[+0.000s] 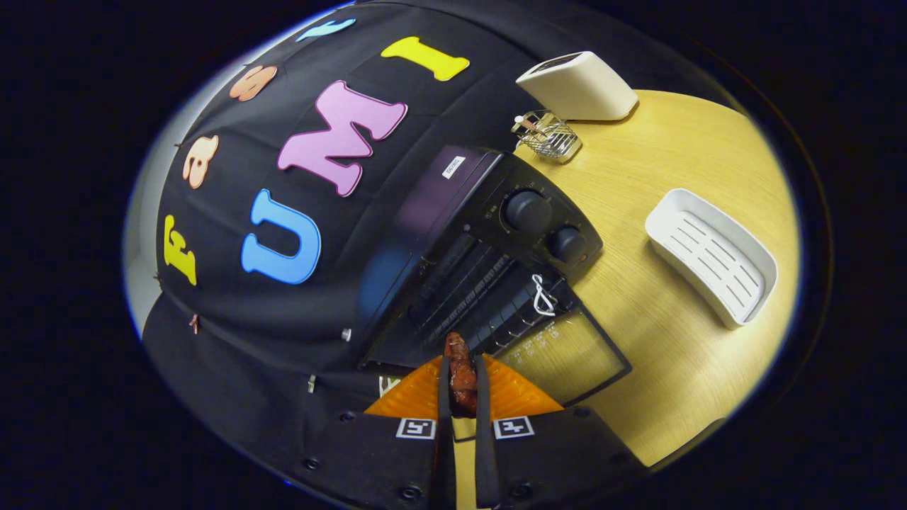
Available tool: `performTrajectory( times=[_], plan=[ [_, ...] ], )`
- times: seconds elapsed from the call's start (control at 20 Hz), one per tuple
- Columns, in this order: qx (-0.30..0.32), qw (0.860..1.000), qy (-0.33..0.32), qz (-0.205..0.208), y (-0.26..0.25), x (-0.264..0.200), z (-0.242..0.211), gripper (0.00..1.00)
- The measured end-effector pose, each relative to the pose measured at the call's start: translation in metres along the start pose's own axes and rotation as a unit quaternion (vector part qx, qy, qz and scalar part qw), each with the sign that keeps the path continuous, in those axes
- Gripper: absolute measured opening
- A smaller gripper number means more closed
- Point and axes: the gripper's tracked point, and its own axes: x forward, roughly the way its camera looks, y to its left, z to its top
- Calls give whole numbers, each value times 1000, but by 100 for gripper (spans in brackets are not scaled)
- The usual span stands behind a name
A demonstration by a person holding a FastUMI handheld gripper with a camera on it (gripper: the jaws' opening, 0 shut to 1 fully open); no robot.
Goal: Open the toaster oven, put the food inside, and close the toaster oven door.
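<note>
Food (pixel 462 375), a dark reddish-brown glazed piece of meat, sits low in the frame's centre, pinched between the gripper (pixel 461 372) fingers, its tip at the mouth of the black toaster oven (pixel 489 234), whose glass door (pixel 567 354) hangs open. Right, on the wooden table (pixel 659 319), a white slotted tray (pixel 712 255) lies empty.

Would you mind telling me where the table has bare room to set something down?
Bare wood lies between the oven and the white tray, and beyond the open door. It is crowded by the toaster and wire rack. The fingers grip the food.
</note>
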Motion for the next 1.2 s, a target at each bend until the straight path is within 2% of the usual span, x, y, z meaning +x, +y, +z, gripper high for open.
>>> performTrajectory(
  times=[0.4,0.9,1.1,1.2],
  plan=[
    [63,995,-75,3,-15,67,1,15],
    [45,989,-139,-8,-14,111,7,15],
    [8,989,-146,-28,-18,109,11,20],
    [-1,990,-140,-21,-15,109,7,29]
  ],
)
